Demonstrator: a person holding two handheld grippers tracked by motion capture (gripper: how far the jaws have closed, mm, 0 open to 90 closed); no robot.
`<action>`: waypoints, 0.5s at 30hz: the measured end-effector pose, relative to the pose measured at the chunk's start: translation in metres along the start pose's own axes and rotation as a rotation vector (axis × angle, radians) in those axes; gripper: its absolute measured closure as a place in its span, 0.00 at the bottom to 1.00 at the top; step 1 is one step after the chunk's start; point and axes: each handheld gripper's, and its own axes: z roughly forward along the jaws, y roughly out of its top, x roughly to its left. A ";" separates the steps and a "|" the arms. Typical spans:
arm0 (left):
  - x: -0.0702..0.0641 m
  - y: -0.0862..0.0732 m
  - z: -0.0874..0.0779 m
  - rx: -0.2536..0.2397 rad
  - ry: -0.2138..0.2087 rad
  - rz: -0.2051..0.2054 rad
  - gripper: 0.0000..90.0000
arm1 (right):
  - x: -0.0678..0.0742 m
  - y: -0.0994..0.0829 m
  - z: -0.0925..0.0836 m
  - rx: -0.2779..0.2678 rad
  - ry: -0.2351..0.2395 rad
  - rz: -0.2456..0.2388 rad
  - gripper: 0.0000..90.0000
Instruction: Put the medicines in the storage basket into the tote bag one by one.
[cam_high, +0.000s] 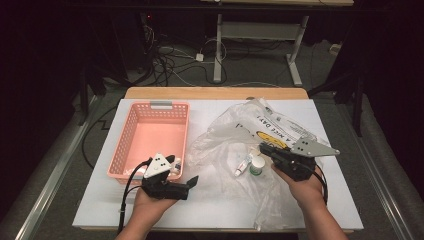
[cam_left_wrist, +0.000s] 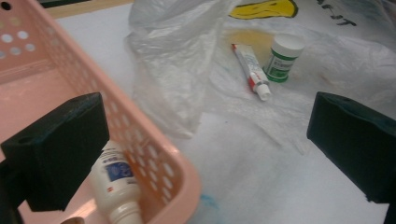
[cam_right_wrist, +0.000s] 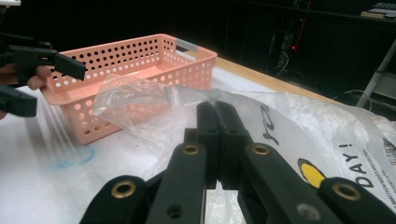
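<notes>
1. The left gripper (cam_high: 192, 181) hovers at the near right corner of the pink perforated plastic basket (cam_high: 131, 134), its jaws spread wide with nothing between them.
2. A small white bottle with a blue label (cam_left_wrist: 113, 179) lies inside that corner of the basket, just beside the gripper's left jaw; its cap end is cut off at the frame's bottom edge.
3. The right gripper (cam_high: 263, 148) rests on the crumpled clear plastic bag with yellow and black print (cam_high: 280, 130), its jaws pressed together; whether they pinch the film is hard to make out.
4. On the bag, just left of the right gripper's tip, lie a white tube with red print (cam_high: 243, 164) and a small white-capped green-labelled jar (cam_high: 257, 165), touching or nearly so.
5. All rests on a white table (cam_high: 215, 205).
6. The bag's print is partly folded away and unreadable in full.
</notes>
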 end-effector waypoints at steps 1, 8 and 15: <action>0.004 -0.001 -0.002 -0.002 0.009 -0.007 0.00 | 0.000 0.000 0.000 0.000 0.000 0.001 1.00; 0.024 -0.004 -0.011 -0.004 0.067 -0.035 0.00 | 0.000 0.000 0.000 0.000 -0.001 0.001 1.00; 0.040 -0.007 -0.021 -0.010 0.102 -0.073 0.00 | 0.000 -0.001 0.001 0.005 0.002 -0.003 1.00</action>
